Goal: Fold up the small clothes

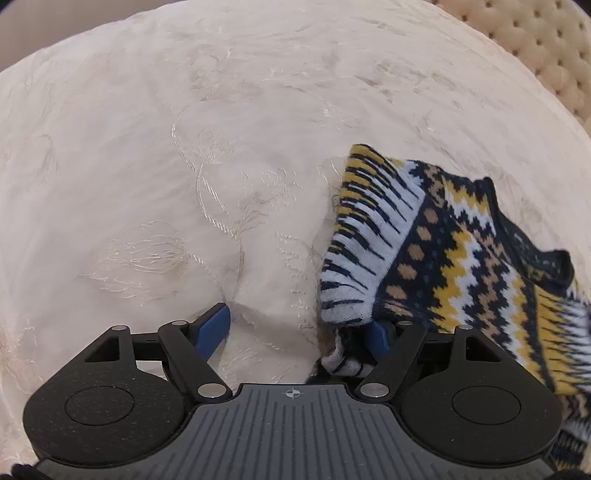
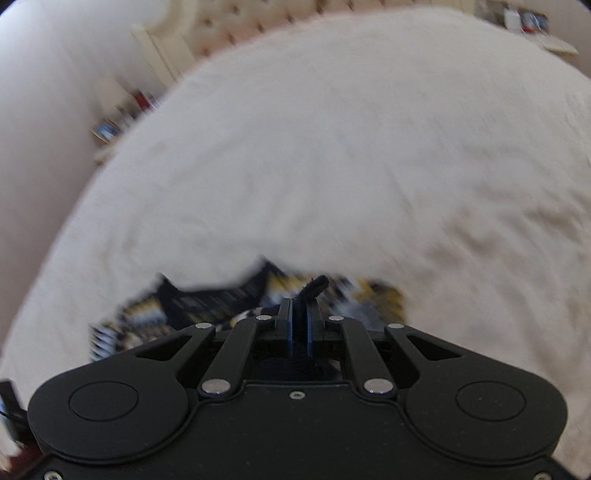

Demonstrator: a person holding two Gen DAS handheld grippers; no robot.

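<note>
A small knitted garment [image 1: 443, 243] in navy, yellow, white and tan zigzags lies crumpled on the cream embroidered bedspread [image 1: 184, 166], right of centre in the left wrist view. My left gripper [image 1: 301, 325] is open; its right blue finger [image 1: 378, 334] is partly under the garment's white striped end, its left finger [image 1: 216, 325] rests on the bedspread. In the blurred right wrist view the garment [image 2: 207, 299] hangs below my right gripper [image 2: 300, 314], which is shut on a dark edge of it [image 2: 314, 286].
A tufted beige headboard [image 1: 546, 44] stands at the far right and also shows in the right wrist view [image 2: 258, 18]. A bedside shelf with small items [image 2: 118, 118] is beyond the bed's left edge.
</note>
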